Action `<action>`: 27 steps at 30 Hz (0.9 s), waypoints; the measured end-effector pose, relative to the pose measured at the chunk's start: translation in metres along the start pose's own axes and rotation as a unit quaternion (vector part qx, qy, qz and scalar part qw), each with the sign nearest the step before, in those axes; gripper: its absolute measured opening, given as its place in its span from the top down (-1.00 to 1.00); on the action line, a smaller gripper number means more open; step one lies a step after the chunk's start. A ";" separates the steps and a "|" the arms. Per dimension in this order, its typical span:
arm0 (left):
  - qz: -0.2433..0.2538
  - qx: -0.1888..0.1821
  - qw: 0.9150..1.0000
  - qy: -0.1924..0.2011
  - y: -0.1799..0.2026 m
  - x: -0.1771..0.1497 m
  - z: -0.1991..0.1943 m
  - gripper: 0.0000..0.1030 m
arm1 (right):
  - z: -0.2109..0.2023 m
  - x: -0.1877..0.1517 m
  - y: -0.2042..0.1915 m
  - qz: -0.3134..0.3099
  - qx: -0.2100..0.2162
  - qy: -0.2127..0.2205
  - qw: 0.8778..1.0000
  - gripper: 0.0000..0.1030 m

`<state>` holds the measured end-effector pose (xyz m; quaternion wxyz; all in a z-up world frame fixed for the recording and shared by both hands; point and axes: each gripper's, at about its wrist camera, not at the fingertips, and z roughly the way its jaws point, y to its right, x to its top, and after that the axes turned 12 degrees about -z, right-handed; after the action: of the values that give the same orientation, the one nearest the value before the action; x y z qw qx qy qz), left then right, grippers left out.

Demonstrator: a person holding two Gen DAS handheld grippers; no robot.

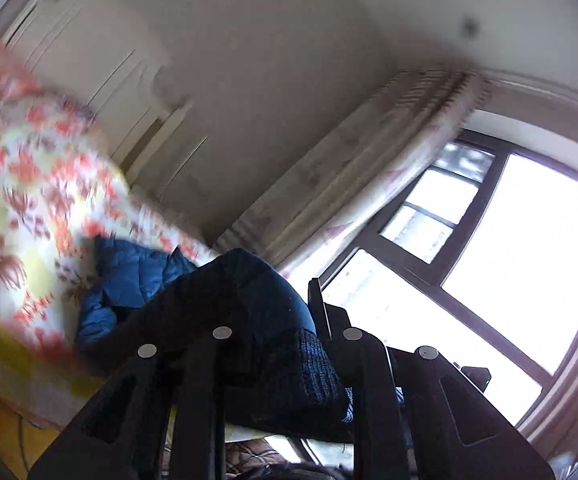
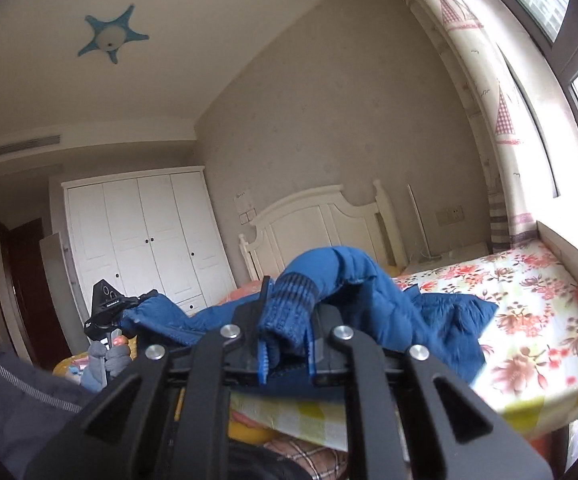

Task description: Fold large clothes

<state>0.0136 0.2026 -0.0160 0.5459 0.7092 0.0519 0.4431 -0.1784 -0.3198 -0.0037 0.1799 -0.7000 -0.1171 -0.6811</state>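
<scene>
Headboard (image 2: 321, 220) and curtain (image 2: 489, 92) hem the bed (image 2: 529, 292).

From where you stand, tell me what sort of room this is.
A bedroom, likely a child's: a bed with a white headboard, a white wardrobe, and a starfish ceiling light.

A bed (image 2: 441, 276) with a white headboard (image 2: 321, 220) carries everything here, spread with a floral sheet (image 2: 529, 300) (red and pink blooms on white with pale yellow patches). A blue puffer jacket (image 2: 429, 312) lies partly on that sheet, its body bunched toward the middle of the mattress.
</scene>
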 end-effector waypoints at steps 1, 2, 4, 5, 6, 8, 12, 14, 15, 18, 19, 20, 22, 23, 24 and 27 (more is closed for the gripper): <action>-0.016 0.016 1.000 -0.005 -0.010 0.012 0.020 0.69 | 0.022 0.003 0.012 0.010 -0.014 -0.023 1.000 0.76; -0.030 0.032 0.999 -0.010 -0.020 0.024 0.041 0.69 | 0.042 0.005 0.027 0.020 -0.025 -0.039 0.999 0.76; -0.064 0.065 0.996 -0.023 -0.045 0.050 0.092 0.67 | 0.088 0.006 0.068 0.062 -0.045 -0.069 0.995 0.75; -0.073 0.083 0.993 -0.029 -0.055 0.063 0.116 0.64 | 0.111 0.006 0.090 0.078 -0.059 -0.084 0.992 0.74; -0.076 0.106 0.991 -0.037 -0.065 0.073 0.141 0.63 | 0.134 0.003 0.110 0.094 -0.075 -0.098 0.988 0.74; -0.098 0.176 0.978 -0.059 -0.096 0.092 0.199 0.53 | 0.187 -0.010 0.163 0.151 -0.104 -0.139 0.973 0.63; -0.184 0.235 0.951 -0.079 -0.165 0.107 0.239 0.41 | 0.234 -0.046 0.227 0.250 -0.125 -0.173 0.944 -0.05; -0.216 0.208 0.951 -0.080 -0.188 0.113 0.235 0.37 | 0.231 -0.050 0.237 0.262 -0.112 -0.149 0.947 -0.17; -0.227 0.182 0.952 -0.091 -0.196 0.118 0.232 0.35 | 0.230 -0.049 0.239 0.256 -0.110 -0.140 0.950 -0.18; -0.195 0.176 0.959 -0.109 -0.195 0.129 0.228 0.35 | 0.224 -0.044 0.246 0.181 -0.160 -0.173 0.955 -0.21; -0.170 0.186 0.960 -0.121 -0.190 0.131 0.230 0.35 | 0.229 -0.044 0.248 0.155 -0.165 -0.199 0.953 -0.21; -0.150 0.191 0.961 -0.131 -0.187 0.132 0.233 0.35 | 0.232 -0.046 0.249 0.137 -0.162 -0.222 0.952 -0.21; -0.121 0.191 0.964 -0.144 -0.181 0.134 0.236 0.35 | 0.246 -0.053 0.249 0.096 -0.160 -0.267 0.945 -0.21; -0.120 0.181 0.965 -0.147 -0.181 0.136 0.235 0.35 | 0.252 -0.055 0.248 0.080 -0.156 -0.282 0.943 -0.22; -0.129 0.165 0.966 -0.150 -0.182 0.136 0.234 0.34 | 0.259 -0.058 0.248 0.067 -0.146 -0.293 0.942 -0.23; -0.238 0.079 0.938 -0.240 -0.201 0.134 0.254 -0.91 | 0.264 -0.063 0.247 0.066 -0.120 -0.299 0.944 -0.39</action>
<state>0.3507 0.1726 -0.1075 0.5738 0.8023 0.1216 0.1106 0.1603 -0.4300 -0.0908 0.0956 -0.8940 -0.0362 -0.4363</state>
